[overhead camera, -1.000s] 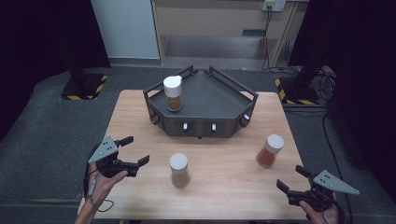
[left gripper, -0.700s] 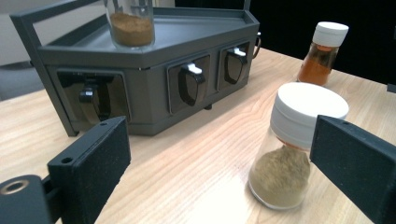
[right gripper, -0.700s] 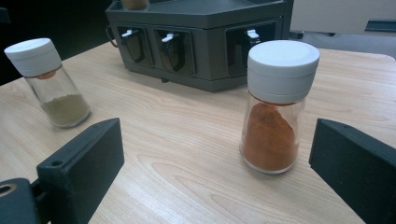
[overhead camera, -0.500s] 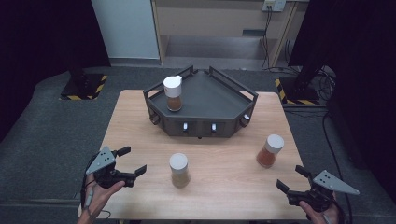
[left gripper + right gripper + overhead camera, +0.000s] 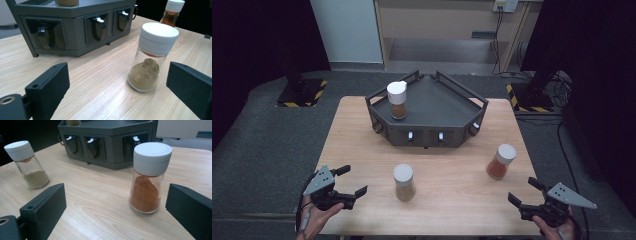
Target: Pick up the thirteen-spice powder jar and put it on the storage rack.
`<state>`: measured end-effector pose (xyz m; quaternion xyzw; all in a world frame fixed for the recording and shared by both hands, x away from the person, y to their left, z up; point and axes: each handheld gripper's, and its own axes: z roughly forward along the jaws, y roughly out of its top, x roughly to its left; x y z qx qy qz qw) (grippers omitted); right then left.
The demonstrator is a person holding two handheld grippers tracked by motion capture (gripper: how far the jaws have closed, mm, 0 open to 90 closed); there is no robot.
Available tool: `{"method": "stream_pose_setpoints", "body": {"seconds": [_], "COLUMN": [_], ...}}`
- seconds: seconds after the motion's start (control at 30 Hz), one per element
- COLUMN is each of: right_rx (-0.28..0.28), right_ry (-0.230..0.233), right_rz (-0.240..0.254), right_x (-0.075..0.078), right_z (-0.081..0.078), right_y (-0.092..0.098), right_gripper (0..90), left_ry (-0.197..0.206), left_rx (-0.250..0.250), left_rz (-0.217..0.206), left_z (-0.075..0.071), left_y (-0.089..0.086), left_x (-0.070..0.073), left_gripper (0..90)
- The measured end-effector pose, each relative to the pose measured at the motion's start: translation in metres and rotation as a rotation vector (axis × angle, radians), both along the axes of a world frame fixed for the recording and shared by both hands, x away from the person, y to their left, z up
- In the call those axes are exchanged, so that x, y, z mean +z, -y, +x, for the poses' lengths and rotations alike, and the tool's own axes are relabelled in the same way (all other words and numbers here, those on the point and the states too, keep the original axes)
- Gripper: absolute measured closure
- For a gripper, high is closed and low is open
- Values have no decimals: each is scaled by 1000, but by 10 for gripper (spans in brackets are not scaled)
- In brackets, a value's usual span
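i have the left gripper low at the near left corner of the light wooden table, its black jaws spread wide with nothing between the pads. through the left gripper view the glass jar of greenish-brown powder with a white screw cap stands upright on the wood ahead of the jaws, nearer the right jaw than the left, and clear of both. from the high view that same jar sits near the middle of the table's front half, apart from the gripper to its left.

my right gripper rests at the near right corner, jaws also spread wide and empty. in the right gripper view the glass jar of orange-red powder with a white cap stands upright ahead of the jaws, closer to the right one, not touched by either.

behind both jars, at the far half of the table, is the dark grey angular metal rack with a raised rail; small latched doors line its front face. a third white-capped glass jar of brown powder stands upright on the rack's top deck, at its left side.
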<state>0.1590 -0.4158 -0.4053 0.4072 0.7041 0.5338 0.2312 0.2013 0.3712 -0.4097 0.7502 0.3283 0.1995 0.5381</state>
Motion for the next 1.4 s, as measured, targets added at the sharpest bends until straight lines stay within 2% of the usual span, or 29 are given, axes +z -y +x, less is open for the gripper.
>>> {"method": "stream_pose_setpoints", "body": {"seconds": [0.3, 0.43, 0.53, 0.63, 0.8, 1.0, 1.1, 1.4], "right_rx": [3, 3, -2, -4, -1, -3, -2, -2], "right_ry": [0, 0, -4, -1, -5, -6, -6, -8], "right_rz": [2, 0, 3, 5, 4, 11, 13, 12], "right_x": [0, 0, 0, -1, -1, -2, -2, -2], "right_z": [0, 0, 0, 0, 1, 1, 1, 1], "right_y": [0, 0, 0, 1, 0, 1, 2, 2], "right_gripper": [37, 37, 37, 37, 37, 37, 37, 37], "left_ry": [-6, -8, 7, 30, 41, 52, 51, 38], "left_rx": [-10, -27, -33, -13, 36, 69, 73, 62], "left_rz": [-3, -34, -49, -60, -76, -96, -105, -91], "left_z": [-4, -2, -1, -4, -8, -12, -12, -10], "left_y": [-7, -12, -16, -19, -24, -26, -27, -25], "left_x": [-4, -8, -11, -12, -15, -17, -18, -16], "left_gripper": [39, 39, 38, 29, 5, 0, 0, 0]}}
